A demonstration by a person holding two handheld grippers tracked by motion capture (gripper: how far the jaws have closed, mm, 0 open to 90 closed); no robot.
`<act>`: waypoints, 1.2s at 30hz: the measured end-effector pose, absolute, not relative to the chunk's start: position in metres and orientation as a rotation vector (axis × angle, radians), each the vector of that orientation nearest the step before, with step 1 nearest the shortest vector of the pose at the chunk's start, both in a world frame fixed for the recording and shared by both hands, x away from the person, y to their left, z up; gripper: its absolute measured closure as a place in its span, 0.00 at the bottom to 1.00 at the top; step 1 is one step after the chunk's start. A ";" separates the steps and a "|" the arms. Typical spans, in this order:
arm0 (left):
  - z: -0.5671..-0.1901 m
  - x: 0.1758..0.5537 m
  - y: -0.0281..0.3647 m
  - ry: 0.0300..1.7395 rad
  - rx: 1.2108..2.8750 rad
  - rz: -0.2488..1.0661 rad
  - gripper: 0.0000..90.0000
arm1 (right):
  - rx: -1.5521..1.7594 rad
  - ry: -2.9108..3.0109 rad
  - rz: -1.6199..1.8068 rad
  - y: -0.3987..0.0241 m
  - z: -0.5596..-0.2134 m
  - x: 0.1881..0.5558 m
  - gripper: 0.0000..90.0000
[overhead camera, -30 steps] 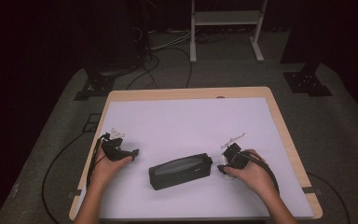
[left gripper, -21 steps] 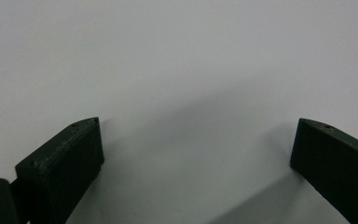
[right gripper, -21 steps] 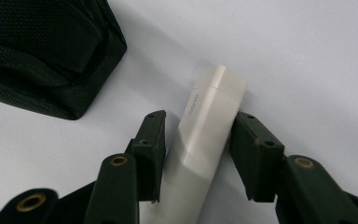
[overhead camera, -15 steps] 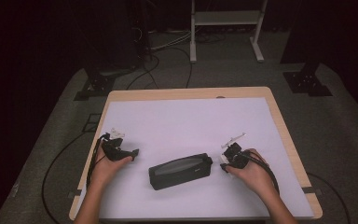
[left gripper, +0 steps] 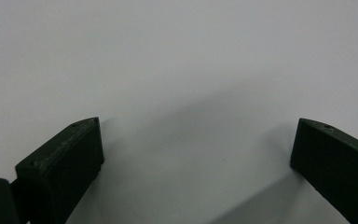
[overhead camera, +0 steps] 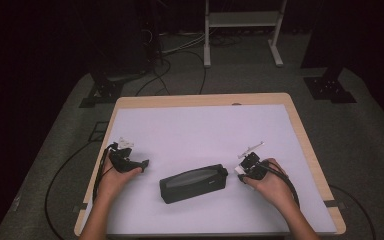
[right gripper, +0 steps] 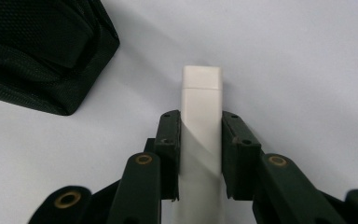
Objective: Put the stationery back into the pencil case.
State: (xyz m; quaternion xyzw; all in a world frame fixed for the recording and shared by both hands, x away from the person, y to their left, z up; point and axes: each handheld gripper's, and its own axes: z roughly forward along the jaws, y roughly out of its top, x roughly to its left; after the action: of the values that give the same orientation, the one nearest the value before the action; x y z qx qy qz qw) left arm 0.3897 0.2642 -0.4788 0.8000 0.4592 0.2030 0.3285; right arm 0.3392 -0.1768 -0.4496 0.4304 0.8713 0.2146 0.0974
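Note:
A black zippered pouch lies flat near the front middle of the white mat. Just right of it, my right gripper rests on the mat; its jaws have just been closing and now press both sides of a white rectangular block whose capped end sticks out past the fingertips. Left of the pouch, my left gripper is held low over the mat with its jaws wide open and only bare mat between them.
The mat covers a wooden table. Cables run over the grey floor behind it, near a white stand and black stand feet at the back right.

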 end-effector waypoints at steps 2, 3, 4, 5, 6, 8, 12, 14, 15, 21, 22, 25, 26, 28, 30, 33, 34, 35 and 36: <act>-0.479 0.390 0.264 1.202 2.094 0.531 0.02 | 1.271 2.587 0.637 -0.178 -0.449 0.340 0.78; -0.479 0.390 0.264 1.202 2.094 0.531 0.02 | 1.272 2.587 0.639 -0.178 -0.449 0.340 0.78; -0.479 0.390 0.264 1.202 2.094 0.531 0.02 | 1.276 2.589 0.646 -0.178 -0.449 0.340 0.78; -0.479 0.390 0.264 1.202 2.094 0.531 0.02 | 1.278 2.591 0.650 -0.179 -0.449 0.341 0.78; -0.479 0.390 0.264 1.202 2.094 0.531 0.02 | 1.279 2.590 0.651 -0.179 -0.449 0.341 0.78; -0.479 0.390 0.264 1.202 2.094 0.531 0.02 | 1.260 2.586 0.650 -0.180 -0.449 0.341 0.78; -0.479 0.390 0.264 1.202 2.094 0.530 0.02 | 1.275 2.570 0.700 -0.184 -0.444 0.341 0.78; -0.479 0.390 0.264 1.202 2.094 0.531 0.02 | 1.269 2.571 0.721 -0.186 -0.443 0.341 0.78; -0.479 0.390 0.264 1.202 2.094 0.531 0.02 | 1.271 2.570 0.745 -0.186 -0.442 0.341 0.78; -0.479 0.390 0.264 1.202 2.094 0.530 0.02 | 1.240 2.562 0.847 -0.194 -0.436 0.342 0.78; -0.479 0.390 0.264 1.202 2.094 0.530 0.02 | 1.238 2.562 0.856 -0.194 -0.435 0.342 0.78; -0.479 0.390 0.264 1.202 2.094 0.531 0.02 | 1.205 2.552 0.895 -0.196 -0.432 0.341 0.78; -0.479 0.390 0.264 1.202 2.094 0.531 0.02 | 1.200 2.543 0.920 -0.196 -0.431 0.340 0.78; -0.479 0.390 0.264 1.202 2.094 0.530 0.02 | 1.182 2.544 0.959 -0.197 -0.428 0.340 0.78; -0.479 0.390 0.264 1.202 2.094 0.531 0.02 | 1.157 2.543 1.000 -0.197 -0.425 0.339 0.78; -0.479 0.390 0.264 1.202 2.094 0.531 0.02 | 1.119 2.537 1.052 -0.198 -0.420 0.338 0.78; -0.479 0.390 0.264 1.202 2.094 0.531 0.02 | 1.106 2.535 1.071 -0.198 -0.419 0.338 0.78; -0.479 0.390 0.264 1.202 2.094 0.531 0.02 | 1.100 2.533 1.081 -0.198 -0.417 0.338 0.78; -0.479 0.390 0.264 1.202 2.094 0.531 0.02 | 1.091 2.534 1.087 -0.198 -0.416 0.338 0.78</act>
State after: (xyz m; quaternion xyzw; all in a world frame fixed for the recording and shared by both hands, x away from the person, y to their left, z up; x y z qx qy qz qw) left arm 0.3897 0.2642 -0.4788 0.8000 0.4592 0.2029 0.3285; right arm 0.3379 -0.1979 -0.4165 0.3665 0.8512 0.3653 0.0880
